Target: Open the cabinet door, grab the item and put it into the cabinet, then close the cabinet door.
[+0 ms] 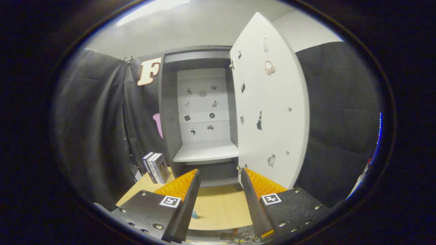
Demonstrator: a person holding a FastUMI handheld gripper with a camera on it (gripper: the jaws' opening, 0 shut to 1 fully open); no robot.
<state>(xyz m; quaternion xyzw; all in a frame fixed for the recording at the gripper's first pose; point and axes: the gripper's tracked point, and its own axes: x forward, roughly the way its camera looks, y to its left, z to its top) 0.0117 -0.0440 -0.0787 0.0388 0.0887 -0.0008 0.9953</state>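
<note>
At lower left of the frame, the small dark-and-white box (156, 167) stands upright on the pale wooden table (218, 207), beside the grey cabinet (204, 151). Centre, my gripper (218, 178) hangs wide and empty. To the right, the white sticker-dotted door (272, 112) stands open. I judge the door step done; next comes swinging left to grasp the box.

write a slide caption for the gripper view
Open hand-held gripper faces the grey cabinet, its white door swung open, small upright box waiting on the wooden table.
</note>
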